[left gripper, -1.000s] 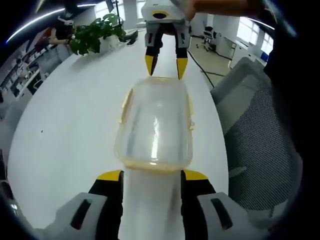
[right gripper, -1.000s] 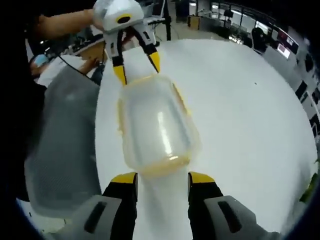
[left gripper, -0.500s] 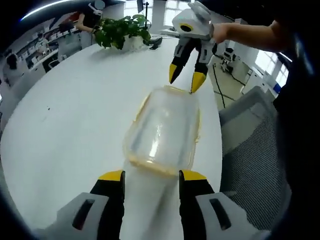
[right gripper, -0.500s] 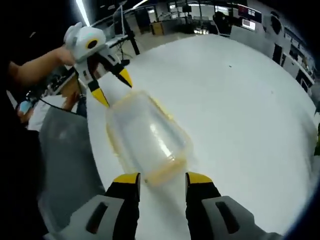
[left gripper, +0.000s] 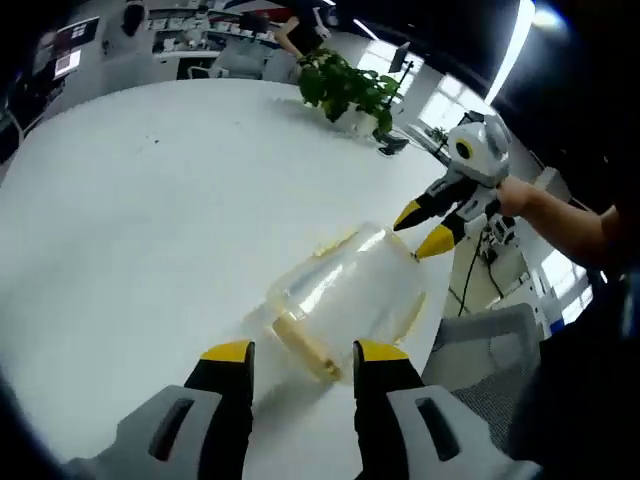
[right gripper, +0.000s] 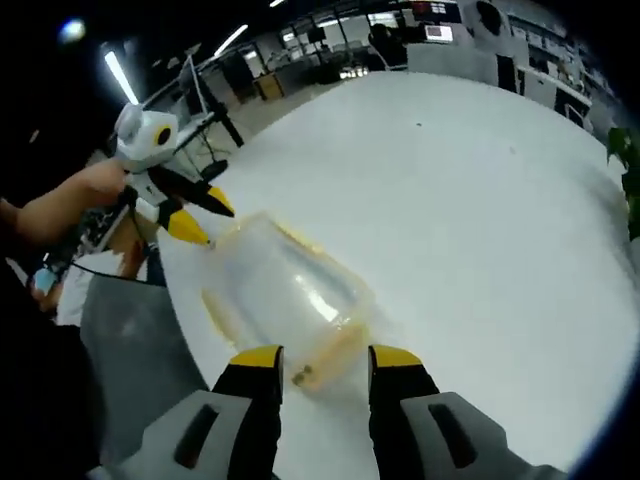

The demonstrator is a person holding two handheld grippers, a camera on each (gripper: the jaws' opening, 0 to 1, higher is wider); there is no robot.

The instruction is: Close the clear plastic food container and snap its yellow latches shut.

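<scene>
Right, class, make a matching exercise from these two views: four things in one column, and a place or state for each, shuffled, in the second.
Things:
1. Clear food container
2. Potted plant
3. Mesh office chair
4. Left tool

Places or states:
A. At the far edge of the white table
B. Beside the table, off its edge
C. Lying on the table between the two tools
D. Jaws open, one on each side of the container's near end

Pairs: 1-C, 2-A, 3-B, 4-D
</scene>
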